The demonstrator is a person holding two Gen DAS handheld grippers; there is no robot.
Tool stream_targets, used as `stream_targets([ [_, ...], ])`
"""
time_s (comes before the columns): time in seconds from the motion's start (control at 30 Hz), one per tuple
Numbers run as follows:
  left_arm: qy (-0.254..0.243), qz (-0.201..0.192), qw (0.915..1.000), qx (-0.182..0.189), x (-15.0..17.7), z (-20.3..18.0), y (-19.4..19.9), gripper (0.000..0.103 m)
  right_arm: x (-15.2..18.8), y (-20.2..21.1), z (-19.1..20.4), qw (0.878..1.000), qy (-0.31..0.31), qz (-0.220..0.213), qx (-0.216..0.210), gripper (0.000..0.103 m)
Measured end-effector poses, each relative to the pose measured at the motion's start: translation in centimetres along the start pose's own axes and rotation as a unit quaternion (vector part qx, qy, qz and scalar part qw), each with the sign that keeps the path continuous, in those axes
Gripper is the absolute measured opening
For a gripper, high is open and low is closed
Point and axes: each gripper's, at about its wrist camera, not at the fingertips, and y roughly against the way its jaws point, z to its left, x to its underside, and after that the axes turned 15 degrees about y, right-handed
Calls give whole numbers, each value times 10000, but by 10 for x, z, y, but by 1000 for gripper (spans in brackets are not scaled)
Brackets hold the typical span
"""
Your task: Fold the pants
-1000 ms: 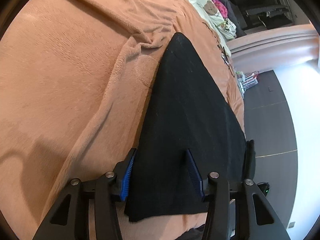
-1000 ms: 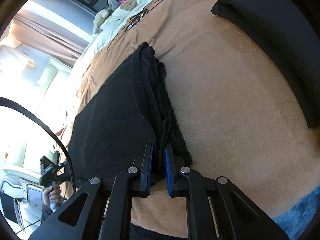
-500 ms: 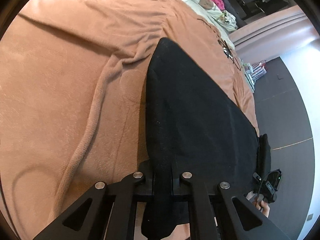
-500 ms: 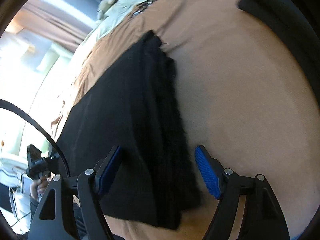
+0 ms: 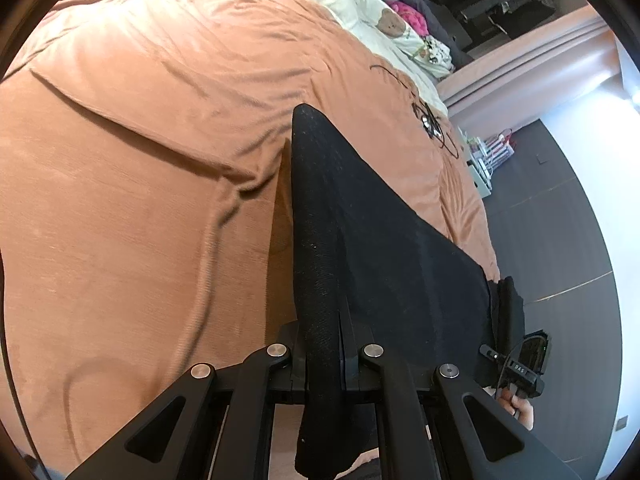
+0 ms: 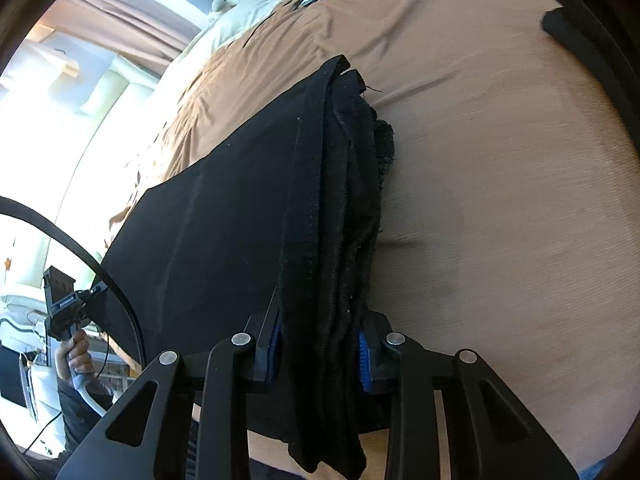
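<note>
Black pants (image 5: 380,240) lie flat on an orange-brown bed cover (image 5: 140,200). My left gripper (image 5: 326,344) is shut on their near left edge, which rises in a taut ridge off the bed. In the right wrist view the pants (image 6: 224,220) show a thick stack of layered edges along their right side. My right gripper (image 6: 320,348) has that stack between its blue pads (image 6: 362,356); its jaws are closing and the cloth fills the gap, pressed from both sides. A loose end hangs below each gripper.
Cream bedding with soft toys (image 5: 384,12) lies at the bed's far end, beside a thin black cord (image 5: 432,120). Dark floor (image 5: 560,220) runs along the right of the bed. Another black cloth (image 6: 568,32) sits at the far right. A hand (image 6: 74,356) holds the left gripper's handle.
The left jaws closed on the pants' edge and lifted it. The right jaws let go, opened wide, shifted sideways and came in again around the thick layered edge.
</note>
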Motion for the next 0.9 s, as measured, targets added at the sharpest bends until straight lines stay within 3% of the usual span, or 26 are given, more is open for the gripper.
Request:
stream_targets([
  [0.6, 517, -477, 9975, -52, -30, 89, 72, 8, -34, -77, 82, 9945, 676, 733, -326, 26],
  [0.9, 941, -345, 9949, -105, -23, 112, 53, 10, -40, -89, 109, 9923, 883, 740, 444, 27],
])
